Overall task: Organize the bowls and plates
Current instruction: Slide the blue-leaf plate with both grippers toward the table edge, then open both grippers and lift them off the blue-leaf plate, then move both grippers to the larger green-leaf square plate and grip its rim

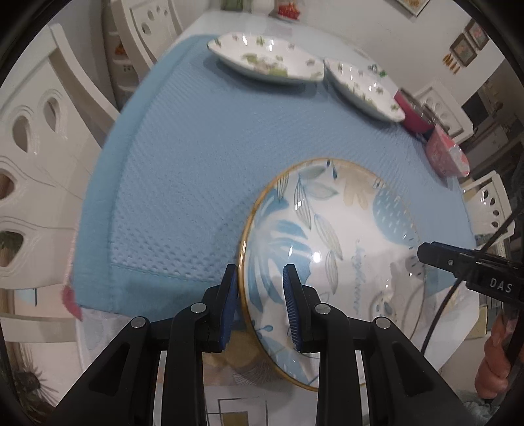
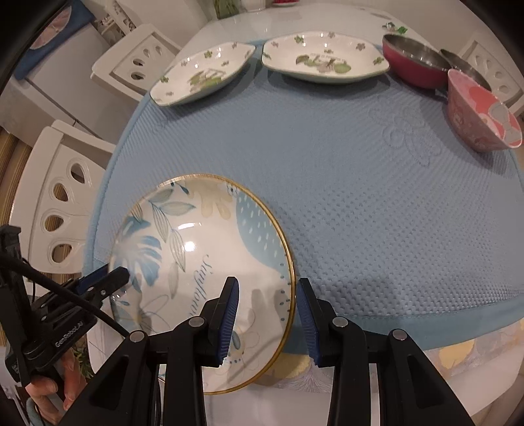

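Note:
A round plate point(image 1: 330, 249) with blue leaves and a gold rim is at the near edge of the blue mat point(image 1: 183, 170); it also shows in the right wrist view point(image 2: 196, 262). My left gripper point(image 1: 260, 301) straddles the plate's left rim, jaws open with a gap. My right gripper point(image 2: 267, 314) straddles its right rim, jaws also open. Two white floral dishes point(image 2: 203, 73) point(image 2: 324, 59) stand at the mat's far edge. A red metal bowl point(image 2: 412, 67) and a pink bowl point(image 2: 481, 114) stand at the far right.
White chairs point(image 2: 62, 203) surround the white table point(image 2: 249, 26). Another metal bowl point(image 2: 465, 65) sits behind the pink one. A patterned cloth point(image 2: 458, 357) lies under the mat's near edge.

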Tool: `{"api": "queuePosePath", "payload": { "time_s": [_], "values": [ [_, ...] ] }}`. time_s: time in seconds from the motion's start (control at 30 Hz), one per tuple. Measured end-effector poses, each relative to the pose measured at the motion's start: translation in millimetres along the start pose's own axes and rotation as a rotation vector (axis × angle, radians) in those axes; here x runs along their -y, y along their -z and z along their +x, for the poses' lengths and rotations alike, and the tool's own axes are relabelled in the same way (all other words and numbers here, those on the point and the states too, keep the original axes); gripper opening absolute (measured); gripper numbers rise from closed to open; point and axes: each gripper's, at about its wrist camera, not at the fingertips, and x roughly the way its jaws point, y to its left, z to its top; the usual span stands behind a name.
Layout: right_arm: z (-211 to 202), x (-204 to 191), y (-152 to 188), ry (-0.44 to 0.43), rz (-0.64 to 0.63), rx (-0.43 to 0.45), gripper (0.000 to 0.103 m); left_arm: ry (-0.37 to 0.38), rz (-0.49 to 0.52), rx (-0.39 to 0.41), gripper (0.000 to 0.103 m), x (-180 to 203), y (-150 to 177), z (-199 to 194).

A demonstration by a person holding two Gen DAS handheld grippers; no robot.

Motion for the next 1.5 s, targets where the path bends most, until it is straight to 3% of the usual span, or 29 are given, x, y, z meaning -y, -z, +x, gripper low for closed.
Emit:
{"api": "queuePosePath", "payload": {
  "time_s": [0.2, 0.57, 0.63, 0.7, 0.77, 0.83, 1.3, 1.33, 1.43, 1.5],
  "values": [
    [-29, -10, -12, 0.024, -0.028, 0.097, 0.035, -0.029, 0.037, 0.106, 0.025, 7, -19, -32],
    [-93, -27, -36, 0.011, -0.054, 0.305, 0.036, 0.019, 0.065, 0.305, 0.025, 29, -63, -90],
    [-101, -29, -38, 0.0, -0.049, 0.338, 0.04, 0.031, 0.065, 0.319, 0.025, 30, -67, -94],
    [-108, -31, -40, -0.004, -0.048, 0.365, 0.058, 0.04, 0.062, 0.324, 0.025, 30, -69, -95],
    [-111, -31, -42, -0.011, -0.05, 0.387, 0.061, 0.043, 0.058, 0.324, 0.027, 29, -72, -96],
    [-111, -32, -46, -0.023, -0.059, 0.389, 0.061, 0.035, 0.057, 0.324, 0.035, 28, -77, -94],
    [-77, -28, -119, -0.078, 0.011, 0.335, 0.061, -0.017, 0.008, 0.336, 0.037, -2, -142, -73],
    [-75, -29, -124, -0.082, 0.013, 0.333, 0.061, -0.02, 0.01, 0.334, 0.039, -3, -145, -71],
    [-65, -31, -140, -0.087, 0.014, 0.322, 0.061, -0.03, 0.006, 0.339, 0.061, -6, -157, -65],
    [-56, -31, -148, -0.091, 0.015, 0.308, 0.061, -0.028, 0.003, 0.357, 0.063, -9, -164, -62]
  ]
}}
